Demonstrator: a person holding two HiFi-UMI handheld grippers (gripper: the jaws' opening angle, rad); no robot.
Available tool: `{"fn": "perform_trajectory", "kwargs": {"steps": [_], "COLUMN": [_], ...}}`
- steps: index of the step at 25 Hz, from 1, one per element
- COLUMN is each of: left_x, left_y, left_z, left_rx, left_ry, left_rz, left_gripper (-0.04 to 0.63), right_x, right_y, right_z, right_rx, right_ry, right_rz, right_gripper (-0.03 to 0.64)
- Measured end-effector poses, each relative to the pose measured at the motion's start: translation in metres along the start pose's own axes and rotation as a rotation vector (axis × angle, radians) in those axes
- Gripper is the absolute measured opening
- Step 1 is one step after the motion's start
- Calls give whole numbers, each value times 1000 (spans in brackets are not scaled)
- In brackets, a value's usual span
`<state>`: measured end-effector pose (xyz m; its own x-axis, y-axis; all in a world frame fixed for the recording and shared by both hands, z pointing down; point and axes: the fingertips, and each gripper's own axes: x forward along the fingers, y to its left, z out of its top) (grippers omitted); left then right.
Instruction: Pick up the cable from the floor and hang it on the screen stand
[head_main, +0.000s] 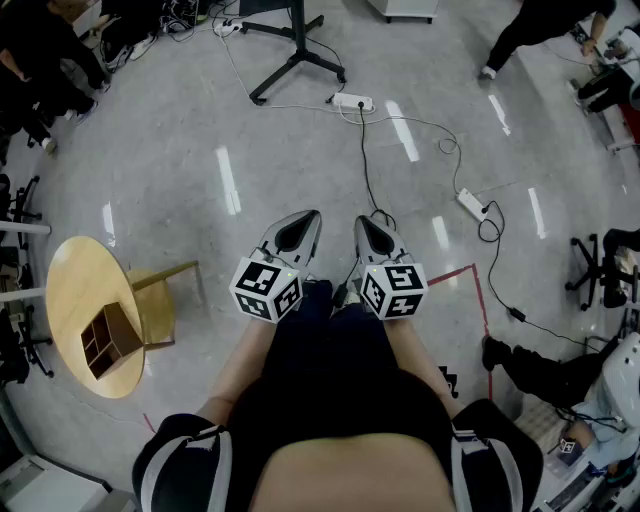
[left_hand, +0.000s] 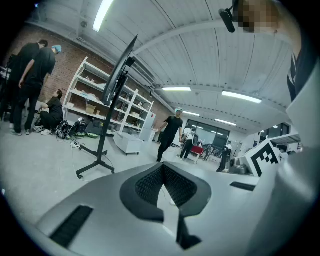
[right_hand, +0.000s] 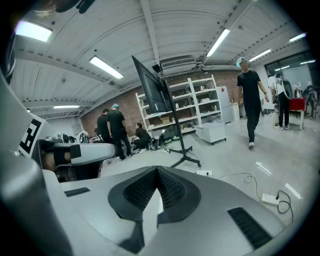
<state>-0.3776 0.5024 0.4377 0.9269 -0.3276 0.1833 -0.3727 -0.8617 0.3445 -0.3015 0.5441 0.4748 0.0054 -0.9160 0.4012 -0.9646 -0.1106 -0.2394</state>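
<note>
Holding both grippers out in front of my waist, I have not yet begun the pickup. My left gripper (head_main: 299, 228) has its jaws pressed together with nothing between them. My right gripper (head_main: 372, 228) is the same, its pads meeting at the tip and empty.

Just beyond the right one's tip a black cable (head_main: 365, 165) lies on the floor (head_main: 180, 150). It comes close to my feet and runs away from me to a white power strip (head_main: 352, 101). A second power strip (head_main: 472, 204) lies off to the right with its own dark lead. I take the black run near my feet to be the one to lift, though I cannot be sure which lead is meant.

Farther on is the screen stand (head_main: 297, 58), its black legs splayed on the floor just past the first strip. In the gripper views its pole rises to a dark screen (right_hand: 150, 85).

The step in hand is therefore the approach. Next I would need to spread one pair of jaws, stoop, and tip that gripper down to the floor. I would close on the cable where it lies clear of the strip, then carry it to the stand. The lead is thin and lies flat, so the pads must come down squarely on either side of it.
</note>
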Motion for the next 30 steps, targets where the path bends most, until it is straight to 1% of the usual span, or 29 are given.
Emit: {"fn": "perform_trajectory", "kwargs": {"steps": [4,10,13,15,18,21,24,27,30], "left_x": [-3,-11,-16,-20,-23,-25,-21,-10,8], "left_y": [5,9,9,9,9,11,19,30,39], "left_z": [12,9,8,5,0,0,-5,-1,7], "left_rx": [-15,-2,-10,-14,-17,-27,-31,-37,-47], "left_ry": [-35,-26,-31,-28,-9,-14,4,4,-4], "left_rz": [-7,-2,-18,-30,-35,-39,-26,-9,1], "left_gripper": [3,3,3,3,3,3,3,3,3], "right_x": [1,4,7,9,12,15,21,28,44], "right_y": [4,7,10,12,20,25,20,10,1], "right_z": [7,7,11,10,4,-1,3,13,21], "right_rx": [8,20,39,55,79,35,0,-3,-45], "right_ry": [-21,-38,-73,-80,-77,-65,-84,-114,-116], "right_rz": [-3,-20,-28,-34,-19,5,25,25,28], "right_gripper": [18,18,18,20,20,20,20,20,20]}}
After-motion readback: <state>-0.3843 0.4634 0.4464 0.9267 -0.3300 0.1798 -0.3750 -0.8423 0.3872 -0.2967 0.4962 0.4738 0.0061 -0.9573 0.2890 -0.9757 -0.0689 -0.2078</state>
